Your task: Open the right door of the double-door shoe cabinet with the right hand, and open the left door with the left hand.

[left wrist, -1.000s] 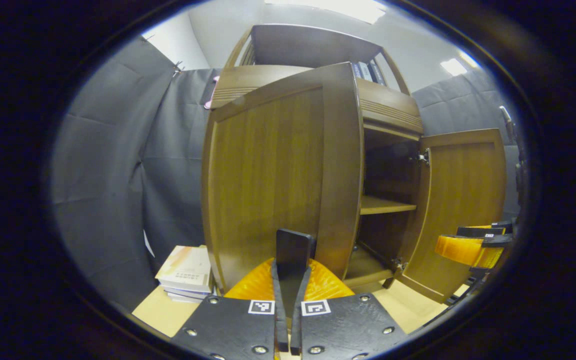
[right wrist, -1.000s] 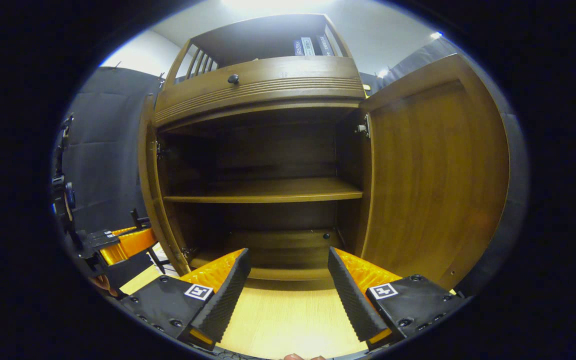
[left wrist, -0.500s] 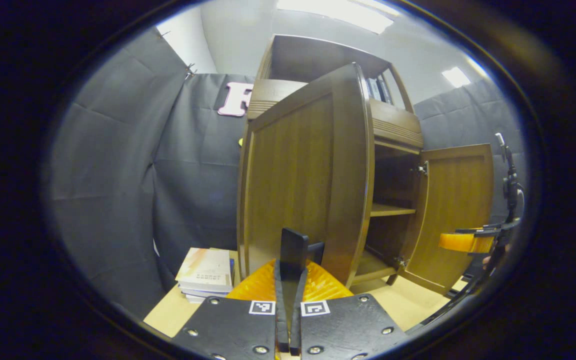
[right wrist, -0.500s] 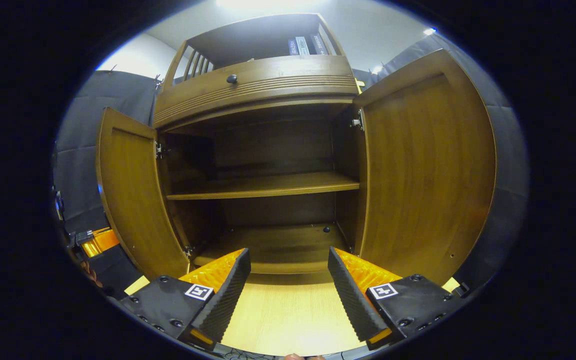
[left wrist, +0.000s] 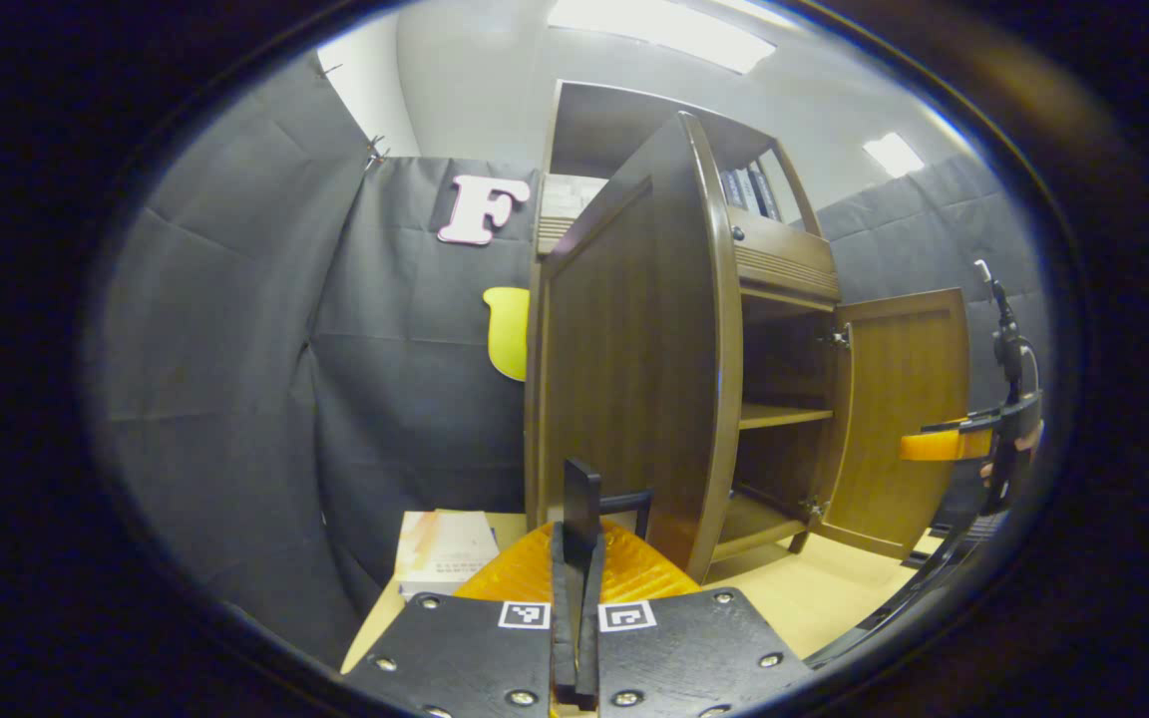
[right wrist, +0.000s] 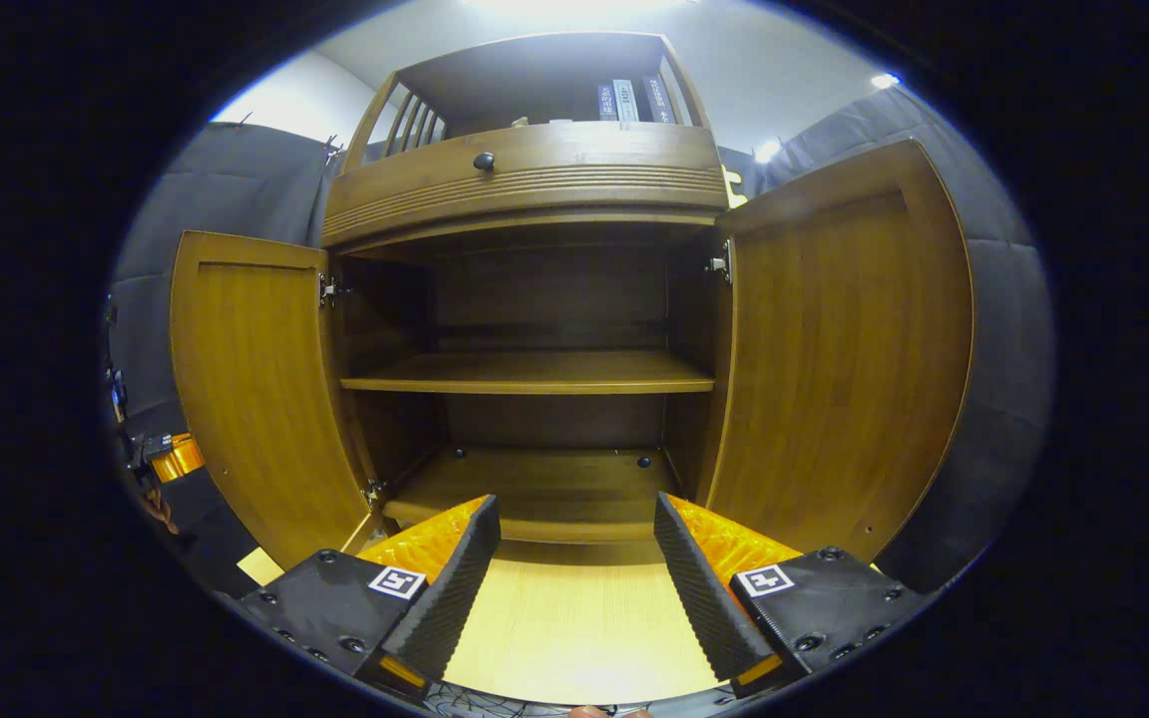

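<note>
Black cloth at the far left of the left gripper view, then a stack of booklets [left wrist: 445,546] flat on the pale tabletop [left wrist: 834,608], just beside the foot of the shoe cabinet [left wrist: 784,269]. Next, at bottom centre, the left gripper [left wrist: 581,529], fingers pressed together on the dark handle [left wrist: 582,489] of the left door [left wrist: 634,349]. Stands swung well out, that door, nearly edge-on to the camera. Past its edge, a dim interior with one shelf [left wrist: 784,415], then the right door [left wrist: 904,419] hanging wide open on its hinges. Farthest right, the right gripper [left wrist: 954,444], clear of that door, with a hand [left wrist: 1011,467] behind it.

From the right gripper view, looks straight into the cabinet. At the left rim, a glimpse of the left gripper [right wrist: 171,459], partly hidden behind the left door [right wrist: 255,389]; cannot tell the finger state from here. Door open wide, inner face to the camera. In the middle, the shelf [right wrist: 535,371] across the bare compartment, a drawer with a round dark knob [right wrist: 484,161] above, upright books [right wrist: 624,100] on top. To the right, the right door [right wrist: 834,349], likewise wide open. At the bottom, the right gripper [right wrist: 574,509], fingers spread apart and holding nothing, over the tabletop [right wrist: 574,618] just before the cabinet's base.
</note>
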Demonstrator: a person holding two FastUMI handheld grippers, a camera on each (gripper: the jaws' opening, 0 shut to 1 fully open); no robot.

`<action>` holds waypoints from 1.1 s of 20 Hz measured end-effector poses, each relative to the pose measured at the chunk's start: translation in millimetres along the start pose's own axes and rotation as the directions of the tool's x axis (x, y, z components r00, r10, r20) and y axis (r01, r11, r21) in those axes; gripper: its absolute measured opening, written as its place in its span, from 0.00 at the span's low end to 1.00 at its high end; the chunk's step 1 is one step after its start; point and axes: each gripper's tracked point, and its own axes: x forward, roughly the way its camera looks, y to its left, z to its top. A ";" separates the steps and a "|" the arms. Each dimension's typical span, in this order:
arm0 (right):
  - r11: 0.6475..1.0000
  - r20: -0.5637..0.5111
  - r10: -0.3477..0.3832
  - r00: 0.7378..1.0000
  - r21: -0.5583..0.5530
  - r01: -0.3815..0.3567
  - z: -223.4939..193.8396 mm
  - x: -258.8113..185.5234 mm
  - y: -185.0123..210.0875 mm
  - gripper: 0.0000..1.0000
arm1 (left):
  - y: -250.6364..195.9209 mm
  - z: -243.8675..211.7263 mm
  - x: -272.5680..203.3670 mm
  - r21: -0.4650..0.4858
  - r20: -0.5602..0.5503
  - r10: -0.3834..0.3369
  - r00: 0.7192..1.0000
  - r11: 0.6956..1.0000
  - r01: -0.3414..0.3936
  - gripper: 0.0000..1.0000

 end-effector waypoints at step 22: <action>0.992 -0.085 0.094 0.992 0.092 -0.086 -21.6 -15.4 -32.4 0.93 | 49.9 33.9 -116.7 -0.070 0.008 0.298 0.955 0.953 -0.296 0.02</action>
